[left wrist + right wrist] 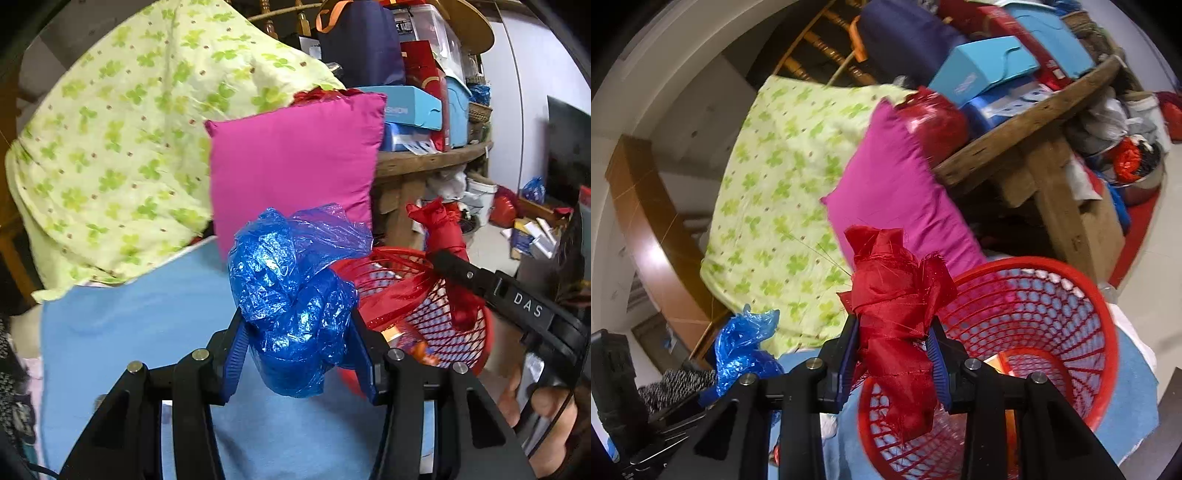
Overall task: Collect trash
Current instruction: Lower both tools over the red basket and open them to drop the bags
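My left gripper (297, 332) is shut on a crumpled blue plastic bag (291, 280), held above the light blue sheet (129, 332). To its right stands a red mesh basket (461, 321) with some scraps inside. My right gripper (894, 339) is shut on a wad of red fabric (897, 314), which hangs over the near left rim of the red mesh basket (1052, 325). In the left wrist view the right gripper (443, 266) comes in from the right with the red fabric (447, 229) above the basket. The blue plastic bag (742, 343) shows low left in the right wrist view.
A pink cushion (291, 162) leans against a green clover-print quilt (122, 140) behind the basket. A wooden table (1027, 122) piled with boxes and bags stands at the right. More bags and boxes lie on the floor (524, 229) beyond it. A hand (546, 410) grips the right tool.
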`<action>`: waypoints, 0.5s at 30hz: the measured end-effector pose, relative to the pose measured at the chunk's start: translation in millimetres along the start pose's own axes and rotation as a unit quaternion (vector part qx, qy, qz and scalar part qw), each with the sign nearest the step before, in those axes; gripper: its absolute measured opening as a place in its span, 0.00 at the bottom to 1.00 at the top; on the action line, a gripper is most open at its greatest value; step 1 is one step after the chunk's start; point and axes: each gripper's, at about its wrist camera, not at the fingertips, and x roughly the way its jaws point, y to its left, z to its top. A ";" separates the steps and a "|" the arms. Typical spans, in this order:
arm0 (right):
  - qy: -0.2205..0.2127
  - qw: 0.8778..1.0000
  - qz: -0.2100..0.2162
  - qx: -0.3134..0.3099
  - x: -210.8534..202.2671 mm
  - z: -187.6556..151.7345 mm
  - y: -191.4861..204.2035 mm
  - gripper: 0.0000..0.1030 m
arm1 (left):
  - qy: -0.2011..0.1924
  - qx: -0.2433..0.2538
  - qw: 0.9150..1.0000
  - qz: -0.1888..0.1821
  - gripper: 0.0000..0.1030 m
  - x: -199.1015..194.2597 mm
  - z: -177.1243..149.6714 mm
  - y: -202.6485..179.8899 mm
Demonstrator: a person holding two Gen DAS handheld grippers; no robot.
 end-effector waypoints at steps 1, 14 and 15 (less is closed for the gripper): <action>-0.004 1.000 -0.004 0.007 -2.1 1.7 -5.2 0.37 | 0.002 -0.003 1.000 -0.009 0.51 3.4 1.6 -2.3; -0.038 0.995 -0.047 0.074 -18.1 14.8 -46.5 0.39 | 0.027 0.005 0.996 -0.086 0.53 44.1 9.7 -48.5; -0.037 0.995 -0.048 0.079 -17.9 14.6 -48.0 0.39 | 0.031 0.004 0.995 -0.092 0.53 46.9 9.4 -49.9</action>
